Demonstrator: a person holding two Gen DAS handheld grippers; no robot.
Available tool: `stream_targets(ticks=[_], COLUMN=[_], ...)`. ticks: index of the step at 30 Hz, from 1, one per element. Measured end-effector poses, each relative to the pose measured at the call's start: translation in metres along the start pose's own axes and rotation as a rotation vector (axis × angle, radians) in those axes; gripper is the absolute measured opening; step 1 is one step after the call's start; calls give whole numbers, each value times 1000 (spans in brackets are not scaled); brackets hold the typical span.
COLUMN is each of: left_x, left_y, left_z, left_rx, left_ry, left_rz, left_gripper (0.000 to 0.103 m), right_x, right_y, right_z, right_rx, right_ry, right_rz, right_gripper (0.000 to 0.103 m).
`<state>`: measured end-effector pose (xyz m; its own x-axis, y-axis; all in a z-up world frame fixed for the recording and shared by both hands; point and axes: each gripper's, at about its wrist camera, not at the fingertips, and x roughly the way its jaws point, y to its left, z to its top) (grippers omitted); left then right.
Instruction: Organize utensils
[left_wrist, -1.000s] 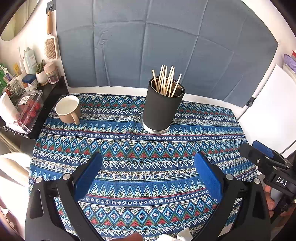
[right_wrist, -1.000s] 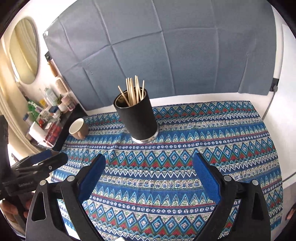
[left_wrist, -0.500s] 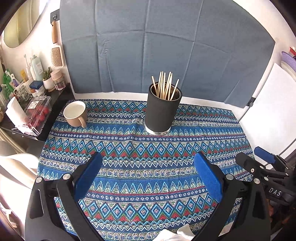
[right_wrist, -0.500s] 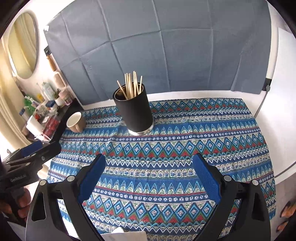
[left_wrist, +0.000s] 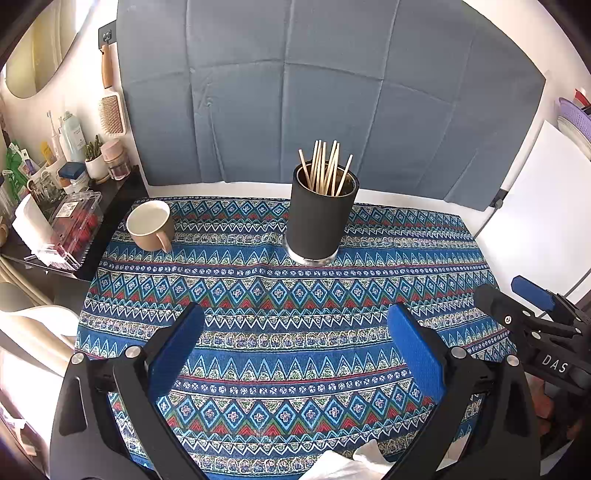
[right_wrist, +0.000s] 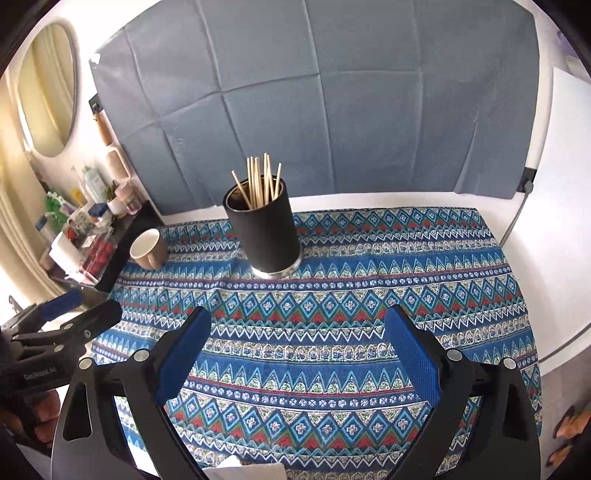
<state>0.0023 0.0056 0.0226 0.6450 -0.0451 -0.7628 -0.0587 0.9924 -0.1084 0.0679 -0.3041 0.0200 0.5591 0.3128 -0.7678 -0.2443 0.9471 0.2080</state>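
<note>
I get bright, even daylight; glare blows out the left edge. The tablecloth (left_wrist: 288, 295) is sharp, shadows are soft, and fisheye bends the dark corners.

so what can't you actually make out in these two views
- Lower ends of the chopsticks: hidden inside the black holder in both views.
- White tissue: cut off by the bottom edge, left wrist view.
- Labels on the shelf clutter: too small and warped at the fisheye rim.
- Mug contents: too small in the right wrist view.
- Left tool and right tool: open, empty.
</note>
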Motion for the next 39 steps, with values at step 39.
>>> stream_targets(ticks=[39], left_x=[-5], left_y=[-4], left_z=[-1], left_rx=[-2], left_ry=[27], left_rz=[2], left_gripper=[97], right_x=[-4], right_y=[9], right_z=[8], right_rx=[-85], right_ry=[-17], right_rz=[-14], right_gripper=[91])
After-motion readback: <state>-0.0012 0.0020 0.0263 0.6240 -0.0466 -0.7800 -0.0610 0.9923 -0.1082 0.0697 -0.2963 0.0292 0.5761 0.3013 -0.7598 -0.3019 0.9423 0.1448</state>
